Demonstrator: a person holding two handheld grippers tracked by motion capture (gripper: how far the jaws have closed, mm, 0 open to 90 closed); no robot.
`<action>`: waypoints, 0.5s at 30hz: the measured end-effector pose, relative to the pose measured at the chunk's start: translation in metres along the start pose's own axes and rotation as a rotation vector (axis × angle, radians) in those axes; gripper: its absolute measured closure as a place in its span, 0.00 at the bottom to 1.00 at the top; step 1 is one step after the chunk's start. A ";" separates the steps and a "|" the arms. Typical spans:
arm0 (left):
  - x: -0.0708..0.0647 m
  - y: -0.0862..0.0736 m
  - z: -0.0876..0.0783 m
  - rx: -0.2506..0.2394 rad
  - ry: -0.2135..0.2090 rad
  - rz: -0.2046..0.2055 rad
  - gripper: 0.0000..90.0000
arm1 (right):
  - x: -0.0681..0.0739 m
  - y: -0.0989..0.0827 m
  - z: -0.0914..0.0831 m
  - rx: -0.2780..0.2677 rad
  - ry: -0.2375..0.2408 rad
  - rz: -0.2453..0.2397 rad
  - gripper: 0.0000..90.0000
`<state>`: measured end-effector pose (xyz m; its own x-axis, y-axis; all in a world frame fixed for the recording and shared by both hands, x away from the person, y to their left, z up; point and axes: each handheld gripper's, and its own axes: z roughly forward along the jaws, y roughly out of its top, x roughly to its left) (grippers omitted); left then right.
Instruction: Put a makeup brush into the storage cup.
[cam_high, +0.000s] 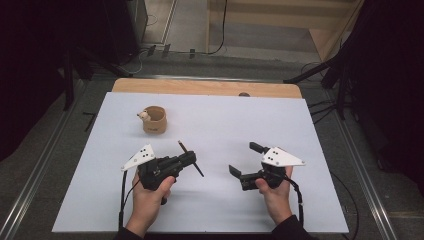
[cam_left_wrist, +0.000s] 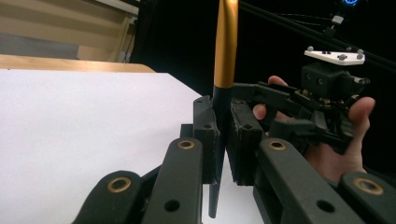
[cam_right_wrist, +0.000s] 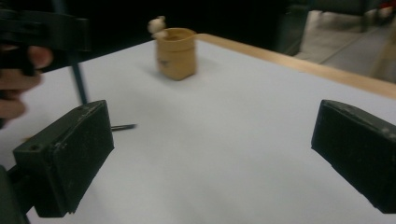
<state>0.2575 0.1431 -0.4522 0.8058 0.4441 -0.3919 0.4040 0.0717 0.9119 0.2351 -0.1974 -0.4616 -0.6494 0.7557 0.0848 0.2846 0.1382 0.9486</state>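
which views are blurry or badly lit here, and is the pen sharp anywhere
High view: evenly lit white table, dark surroundings, pen small and soft. Left gripper view: pen sharp, a soft sheen down its gold barrel, black background. Right gripper view: motion-smeared; the cup and the jaws look soft, the pen a dim streak.

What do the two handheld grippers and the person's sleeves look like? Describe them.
Both the left gripper and the right gripper are black, with blocky rectangular jaw pads on hinged links that carry brass-coloured pivot rings. Each bears a pale three-cornered plate with dark dots on top and trails a thin black cable. The sleeves are dark.
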 end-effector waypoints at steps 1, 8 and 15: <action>0.000 0.000 0.000 0.000 0.000 0.000 0.93 | 0.000 0.000 0.000 0.000 0.000 0.000 0.00; 0.004 0.002 -0.004 -0.010 0.016 -0.007 0.93 | -0.023 -0.007 -0.020 -0.029 -0.071 0.004 0.00; 0.008 0.008 -0.009 -0.016 0.038 0.003 0.93 | -0.040 -0.015 -0.041 -0.044 -0.162 0.017 0.00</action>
<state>0.2633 0.1549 -0.4474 0.7900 0.4778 -0.3841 0.3942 0.0839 0.9152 0.2276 -0.2558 -0.4671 -0.5215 0.8516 0.0537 0.2613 0.0994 0.9601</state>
